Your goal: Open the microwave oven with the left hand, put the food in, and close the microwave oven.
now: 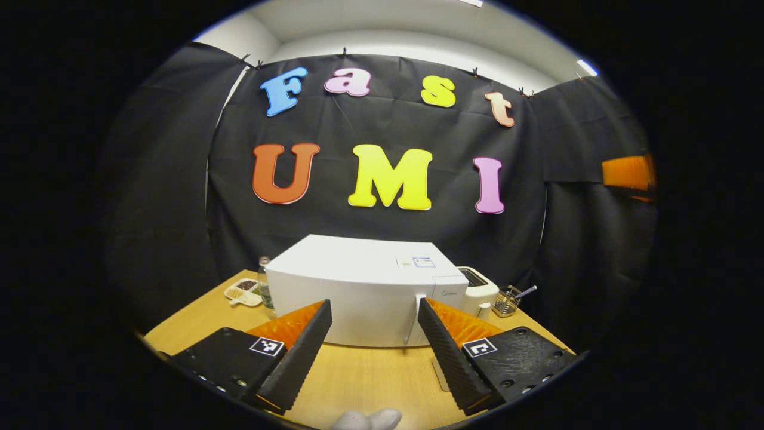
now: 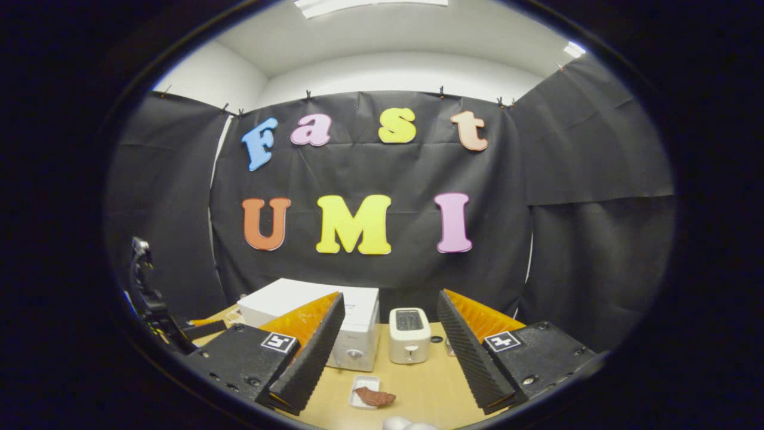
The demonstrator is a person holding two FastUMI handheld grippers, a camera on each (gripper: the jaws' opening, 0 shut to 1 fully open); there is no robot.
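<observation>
While the microwave oven [image 1: 364, 292] sits closed, food [image 2: 375, 396] lies nearby.

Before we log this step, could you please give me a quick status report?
Left gripper open, facing the microwave, door shut. Right gripper open, holding nothing. Food on its small tray on the table. Nothing in the way.
</observation>
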